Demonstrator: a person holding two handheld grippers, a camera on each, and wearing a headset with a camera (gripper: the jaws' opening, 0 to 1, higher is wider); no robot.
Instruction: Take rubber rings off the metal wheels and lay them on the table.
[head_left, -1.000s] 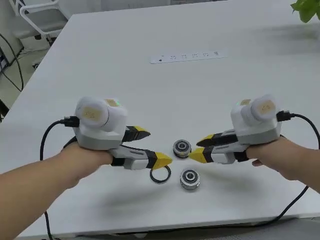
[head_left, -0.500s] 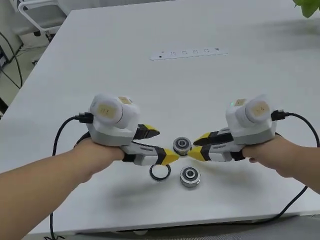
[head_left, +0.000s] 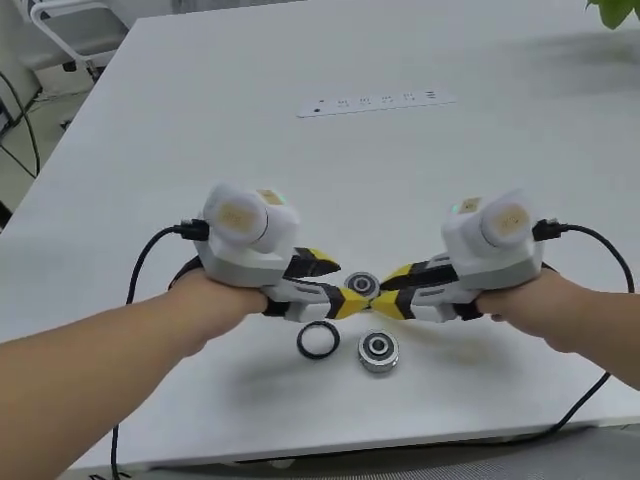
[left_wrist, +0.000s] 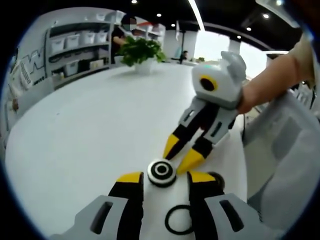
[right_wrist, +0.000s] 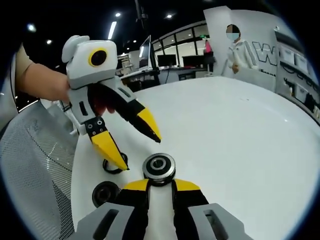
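Observation:
A metal wheel (head_left: 362, 286) with a black rubber ring around it lies flat on the white table (head_left: 300, 170). My left gripper (head_left: 338, 284) is open, and the wheel (left_wrist: 161, 172) sits right at its yellow tips. My right gripper (head_left: 391, 289) comes from the other side, also open, its tips just short of the same wheel (right_wrist: 159, 167). A loose black rubber ring (head_left: 318, 340) lies flat on the table in front of the left gripper. A second wheel (head_left: 378, 350) rests beside that ring.
A white strip with sockets (head_left: 378, 101) lies flat in the middle of the table. Black cables (head_left: 590, 370) trail from both grippers over the near edge. A green plant (head_left: 615, 15) stands at the far right corner, and a chair (head_left: 70, 35) at the far left.
Both grippers have moved inward toward each other until their tips flank the far wheel. The loose ring and the near wheel have stayed where they were.

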